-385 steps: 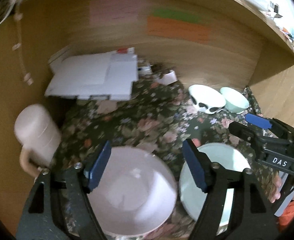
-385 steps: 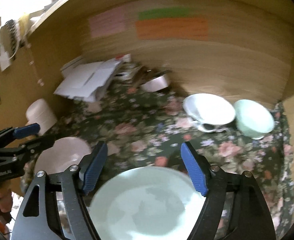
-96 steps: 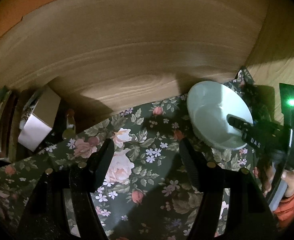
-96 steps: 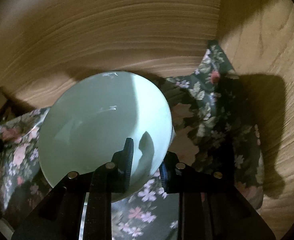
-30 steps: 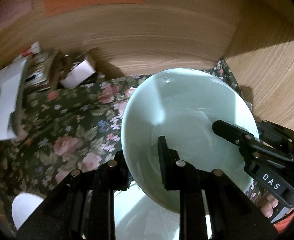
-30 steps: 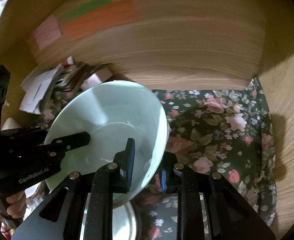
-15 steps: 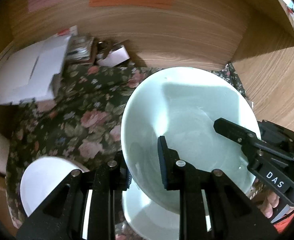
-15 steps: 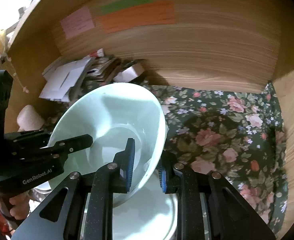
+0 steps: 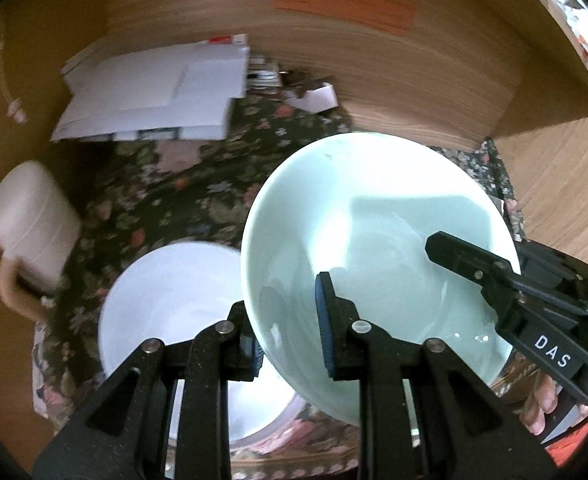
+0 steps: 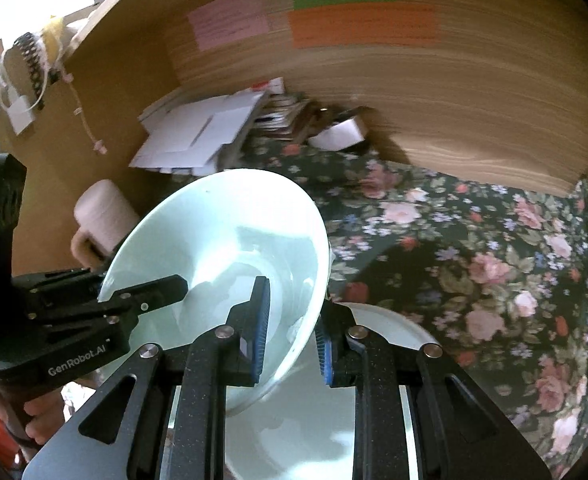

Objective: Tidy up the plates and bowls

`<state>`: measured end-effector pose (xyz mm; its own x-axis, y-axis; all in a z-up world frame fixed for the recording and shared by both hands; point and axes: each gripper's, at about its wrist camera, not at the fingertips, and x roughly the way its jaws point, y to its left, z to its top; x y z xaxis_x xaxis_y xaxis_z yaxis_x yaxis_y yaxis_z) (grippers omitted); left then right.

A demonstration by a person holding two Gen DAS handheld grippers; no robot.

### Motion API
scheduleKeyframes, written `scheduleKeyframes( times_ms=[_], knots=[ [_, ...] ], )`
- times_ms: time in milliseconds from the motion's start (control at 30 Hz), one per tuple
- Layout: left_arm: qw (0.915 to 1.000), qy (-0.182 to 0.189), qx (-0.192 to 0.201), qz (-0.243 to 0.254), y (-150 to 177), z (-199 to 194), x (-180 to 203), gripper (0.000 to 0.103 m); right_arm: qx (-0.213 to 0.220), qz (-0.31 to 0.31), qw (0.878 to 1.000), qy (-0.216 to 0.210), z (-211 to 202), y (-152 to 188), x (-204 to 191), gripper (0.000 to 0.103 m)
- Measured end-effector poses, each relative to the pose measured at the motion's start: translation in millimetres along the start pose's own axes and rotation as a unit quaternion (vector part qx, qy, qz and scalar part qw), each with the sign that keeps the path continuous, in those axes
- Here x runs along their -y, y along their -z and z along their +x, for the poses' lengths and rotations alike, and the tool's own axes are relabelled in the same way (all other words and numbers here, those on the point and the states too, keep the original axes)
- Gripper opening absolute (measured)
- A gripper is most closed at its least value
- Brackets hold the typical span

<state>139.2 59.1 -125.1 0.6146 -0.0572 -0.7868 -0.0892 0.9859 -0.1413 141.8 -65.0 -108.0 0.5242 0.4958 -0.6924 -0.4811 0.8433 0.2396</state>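
Above the flowered bench [image 10: 494, 240], both sets of jaws gripped one pale green bowl [image 9: 374, 220] by opposite rims, left gripper [image 9: 290, 344] and right gripper [image 10: 292, 332] holding it tilted over a white bowl [image 9: 166, 292] and plate [image 10: 374, 340]; stacking seemingly remained unfinished.

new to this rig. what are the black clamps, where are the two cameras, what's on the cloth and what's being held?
No robot: a person holds two hand grippers, each with a fisheye camera looking along its fingers. So the left gripper fills its own view and the right gripper its own; each also shows in the other's view. Both are shut on the rim of one pale green bowl, on opposite sides. On the floral cloth below lie a white bowl and a pale plate, plus a mug and papers.
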Motion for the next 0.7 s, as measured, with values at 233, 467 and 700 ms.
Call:
scheduleKeyframes(
  times_ms=[233, 467, 700],
  knots=[
    [0.9995, -0.024, 0.006, -0.018, 23, -17, -34, 0.022, -0.007, -0.020, 0.999, -0.027, 12, 0, -35, 0.019],
    [0.9982, -0.042, 0.000, -0.043, 43, -23, -65, 0.022, -0.026, -0.041, 0.998, -0.047, 30, 6, -64, 0.019],
    [0.9970, -0.045, -0.009, -0.062, 56, -16, -81, 0.022, -0.047, -0.043, 0.996, -0.057, 52, 13, -76, 0.019]
  ],
)
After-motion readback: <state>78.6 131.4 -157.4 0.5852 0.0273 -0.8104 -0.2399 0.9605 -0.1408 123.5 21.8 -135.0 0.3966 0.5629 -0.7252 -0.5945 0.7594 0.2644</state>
